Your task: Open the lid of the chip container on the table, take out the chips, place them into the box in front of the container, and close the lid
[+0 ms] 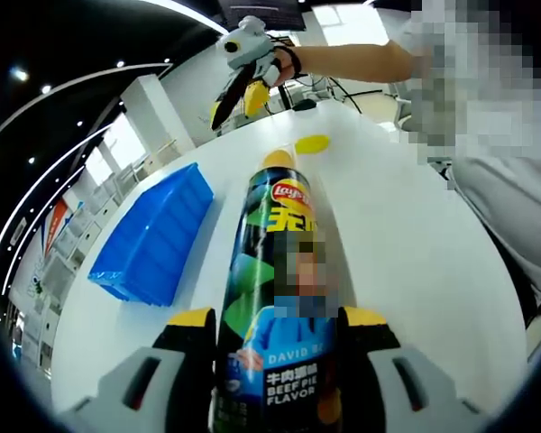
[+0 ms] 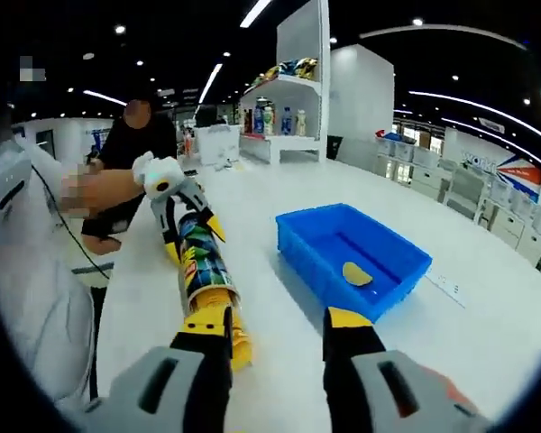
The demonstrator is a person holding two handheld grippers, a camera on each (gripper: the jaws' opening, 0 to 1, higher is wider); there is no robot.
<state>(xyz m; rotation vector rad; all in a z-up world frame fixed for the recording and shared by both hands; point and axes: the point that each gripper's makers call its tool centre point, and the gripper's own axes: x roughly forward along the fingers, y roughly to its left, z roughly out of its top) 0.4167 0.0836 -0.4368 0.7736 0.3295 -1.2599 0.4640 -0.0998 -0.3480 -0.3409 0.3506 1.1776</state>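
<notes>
Left tool (image 1: 275, 329): pinching the chip can (image 1: 275, 307), which lies on the white surface (image 1: 397, 234).
Right tool (image 2: 275, 347): spread, holding nothing.
Lid (image 1: 312, 143): on the surface beyond the can.
Chip (image 2: 357, 273): inside the blue box (image 2: 392, 289).

Left claw (image 1: 275, 338): in the left gripper view, both yellow-tipped jaws rise from the bottom centre of the frame, pressed against something held between them. In the right gripper view the same claw (image 2: 191, 236) sits at centre left, jaws pointing down and right, a bare forearm (image 2: 104, 189) behind it reaching in from the left edge.

Right claw (image 2: 275, 329): in the right gripper view, jaws at the bottom of the frame stand well apart, with nothing between them. In the left gripper view this claw (image 1: 234, 97) appears at top centre, jaws angled down-left, held by a hand (image 1: 279, 65), its forearm (image 1: 352, 61) running to the right.
</notes>
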